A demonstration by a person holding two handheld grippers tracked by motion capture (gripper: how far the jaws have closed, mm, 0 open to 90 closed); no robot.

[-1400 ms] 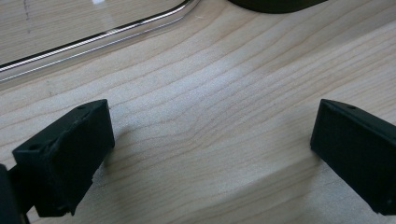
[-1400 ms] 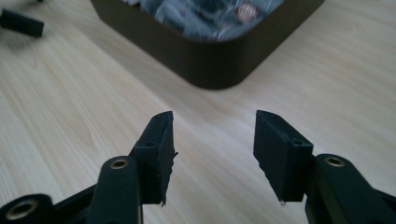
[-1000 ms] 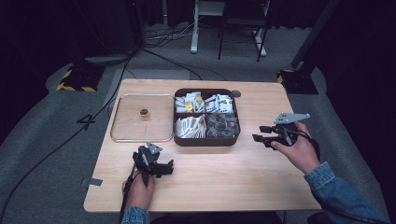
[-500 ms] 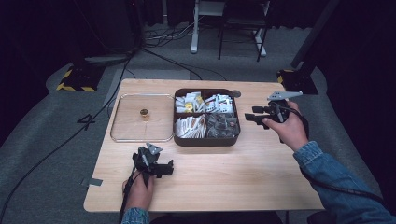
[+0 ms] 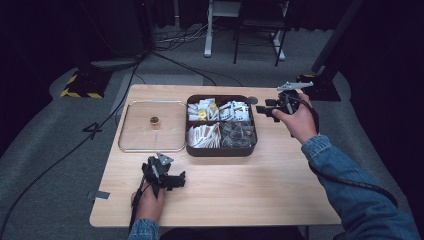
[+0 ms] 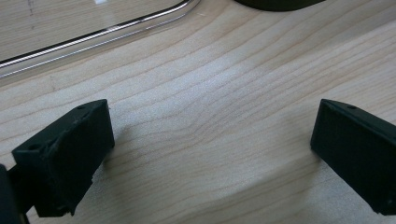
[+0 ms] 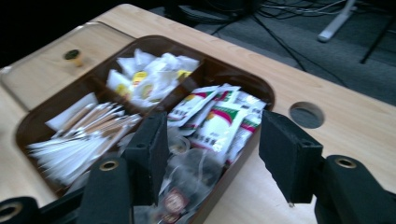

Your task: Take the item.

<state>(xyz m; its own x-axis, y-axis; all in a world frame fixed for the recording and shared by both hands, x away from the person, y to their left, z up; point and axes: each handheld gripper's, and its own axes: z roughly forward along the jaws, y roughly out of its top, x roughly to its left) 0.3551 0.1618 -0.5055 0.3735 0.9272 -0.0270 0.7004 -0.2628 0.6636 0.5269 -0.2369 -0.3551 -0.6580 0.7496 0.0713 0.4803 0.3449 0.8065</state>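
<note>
Right claw (image 7: 212, 154) is hovering at the tray's (image 5: 220, 151) three o'clock, jaws just been opening, empty; sachets (image 7: 219, 123) are looking light, limp, slippery; pinching one edge seems advisable; left claw (image 6: 210, 154) is resting open.

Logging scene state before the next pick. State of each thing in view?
left gripper: open, nothing between the jaws, low over the bare table.
right gripper: open, jaws have just been opening, nothing between them, held at the tray's right edge.
brown tray: uncovered, four compartments, all filled with packets and sachets.
clear lid: flat on the table left of the tray, knob up.
</note>
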